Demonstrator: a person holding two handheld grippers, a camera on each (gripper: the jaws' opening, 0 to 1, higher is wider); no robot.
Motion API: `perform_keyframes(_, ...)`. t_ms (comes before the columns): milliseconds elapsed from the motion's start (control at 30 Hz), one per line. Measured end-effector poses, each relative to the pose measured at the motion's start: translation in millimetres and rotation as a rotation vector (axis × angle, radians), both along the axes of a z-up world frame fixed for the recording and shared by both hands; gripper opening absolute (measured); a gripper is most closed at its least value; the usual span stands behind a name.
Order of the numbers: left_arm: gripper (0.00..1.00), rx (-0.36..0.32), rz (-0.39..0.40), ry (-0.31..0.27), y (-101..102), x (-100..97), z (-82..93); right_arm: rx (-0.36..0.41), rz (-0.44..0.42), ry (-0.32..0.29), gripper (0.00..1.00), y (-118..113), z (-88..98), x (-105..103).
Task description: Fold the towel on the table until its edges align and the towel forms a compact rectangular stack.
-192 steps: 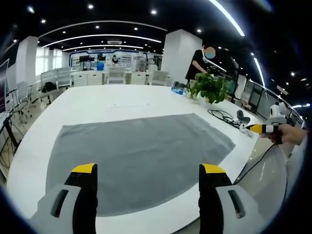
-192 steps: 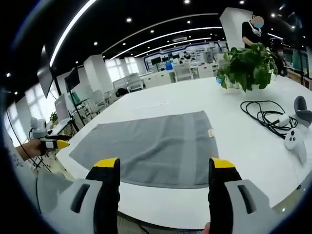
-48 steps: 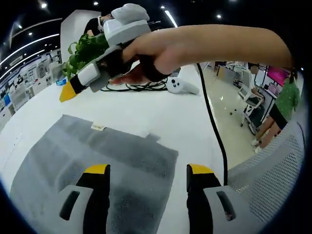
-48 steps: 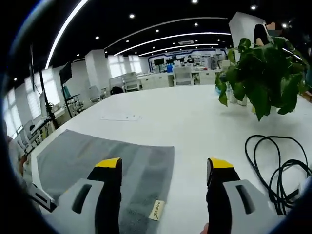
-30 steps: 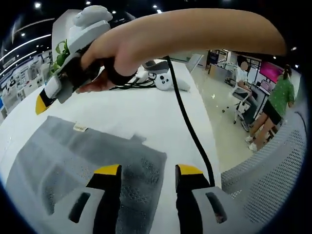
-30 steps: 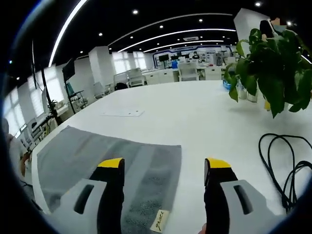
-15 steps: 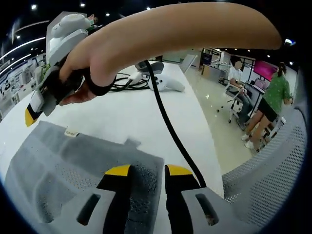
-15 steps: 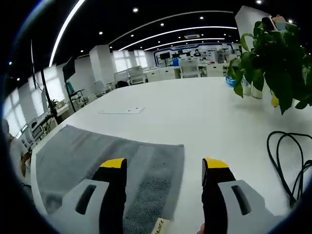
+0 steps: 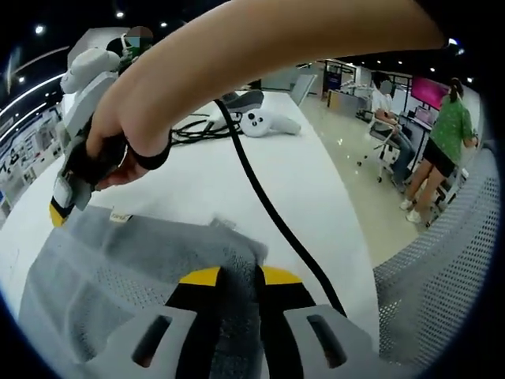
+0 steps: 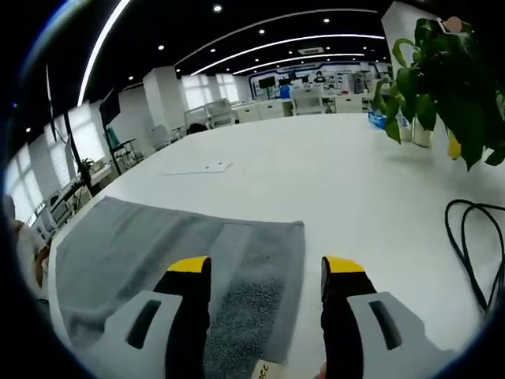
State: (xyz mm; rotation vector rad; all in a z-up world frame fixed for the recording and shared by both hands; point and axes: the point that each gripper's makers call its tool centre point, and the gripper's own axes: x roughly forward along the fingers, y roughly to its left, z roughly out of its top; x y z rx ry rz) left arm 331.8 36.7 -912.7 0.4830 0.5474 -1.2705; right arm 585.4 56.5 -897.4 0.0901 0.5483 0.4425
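Note:
The grey towel (image 9: 110,268) lies flat on the white table (image 9: 237,181). My left gripper (image 9: 241,276) is shut on the towel's near corner, and the cloth bunches up between its yellow tips. In the left gripper view a person's arm reaches across to the right gripper (image 9: 59,212), low over the towel's far corner beside a small label (image 9: 120,215). In the right gripper view the right gripper (image 10: 266,268) stands open, its jaws astride the towel (image 10: 142,237) near that corner, with the label (image 10: 264,369) at the bottom edge.
A potted plant (image 10: 450,63) and a black cable (image 10: 473,237) are at the table's right. A white controller (image 9: 268,122) lies beyond the towel. A sheet of paper (image 10: 197,168) lies farther out. A mesh chair (image 9: 442,268) and people (image 9: 442,130) are past the table edge.
My left jaws have closed from open onto the towel's corner. The right gripper has come lower and closer to the far corner, its jaws still apart.

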Motion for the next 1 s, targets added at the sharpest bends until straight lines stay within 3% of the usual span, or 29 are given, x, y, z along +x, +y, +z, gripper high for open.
perform_keyframes(167,0.08,-0.003,0.005,-0.008,1.3,6.5,-0.5,0.015,-0.017,0.003,0.49,1.7,-5.2,6.6)
perform_keyframes(333,0.06,-0.012,0.005,0.012,1.6,8.1,-0.7,-0.007,-0.025,0.019,0.46,-0.7,-13.8,7.7)
perform_keyframes(367,0.06,-0.014,0.002,0.013,1.6,8.1,-0.8,-0.013,-0.023,-0.01,0.45,-2.2,-10.7,11.3)
perform_keyframes(433,0.06,-0.019,0.001,0.015,1.9,8.2,-0.9,-0.014,-0.029,-0.002,0.42,-3.8,-12.9,11.1)
perform_keyframes(500,0.06,-0.025,0.0,0.016,2.0,8.5,-1.0,-0.044,-0.029,-0.015,0.35,-6.9,-15.1,12.2)
perform_keyframes(633,0.06,-0.038,-0.001,0.013,2.1,8.4,-0.9,-0.136,-0.016,-0.026,0.11,-14.6,-18.2,10.9)
perform_keyframes(767,0.06,-0.046,-0.002,0.012,2.3,8.3,-0.4,-0.169,0.049,-0.075,0.07,-7.0,-18.5,11.3)
perform_keyframes(833,0.06,-0.048,-0.003,0.012,2.3,8.5,-0.5,-0.143,0.031,-0.074,0.04,-5.3,-20.1,9.5)
perform_keyframes(1000,0.05,-0.052,-0.008,0.017,2.3,8.8,-0.4,-0.165,0.024,-0.084,0.03,-2.7,-19.0,9.1)
